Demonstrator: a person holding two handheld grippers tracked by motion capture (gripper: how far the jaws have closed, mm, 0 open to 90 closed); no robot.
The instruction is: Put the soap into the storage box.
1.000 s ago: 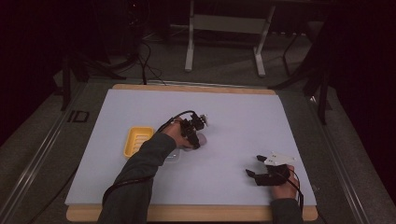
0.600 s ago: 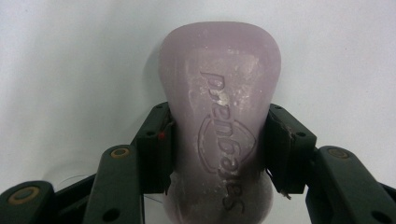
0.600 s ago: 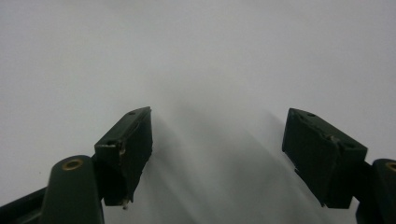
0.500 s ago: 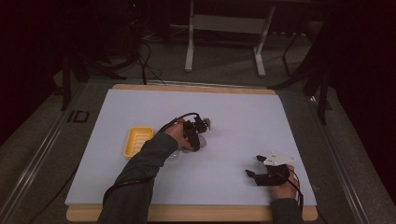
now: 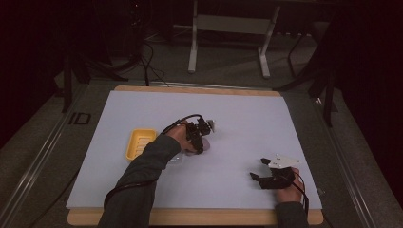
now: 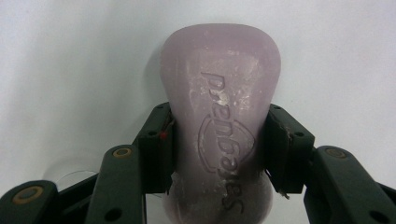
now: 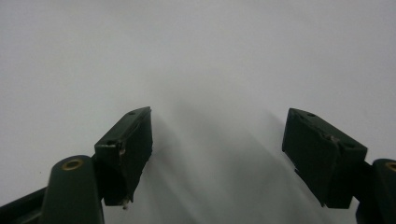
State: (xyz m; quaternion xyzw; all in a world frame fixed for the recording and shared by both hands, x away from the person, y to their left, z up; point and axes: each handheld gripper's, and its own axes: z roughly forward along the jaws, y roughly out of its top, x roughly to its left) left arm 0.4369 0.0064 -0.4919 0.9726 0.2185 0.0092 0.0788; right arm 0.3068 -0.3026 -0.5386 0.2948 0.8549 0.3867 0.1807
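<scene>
The soap bar (image 6: 219, 135) is pale lilac, waisted in the middle and rounded at both ends, with a raised brand word and a shield outline pressed into its matte face, scuffed white in spots. It lies on the white tabletop (image 5: 237, 114) near the centre of the high view, and the left gripper (image 6: 218, 149) pinches its narrow waist between 2 black, blocky pads. Just left of it sits a yellow plastic soap dish (image 5: 139, 144) with a ribbed floor. At the lower right, the right gripper (image 7: 217, 154) rests with its jaws spread over bare table.
</scene>
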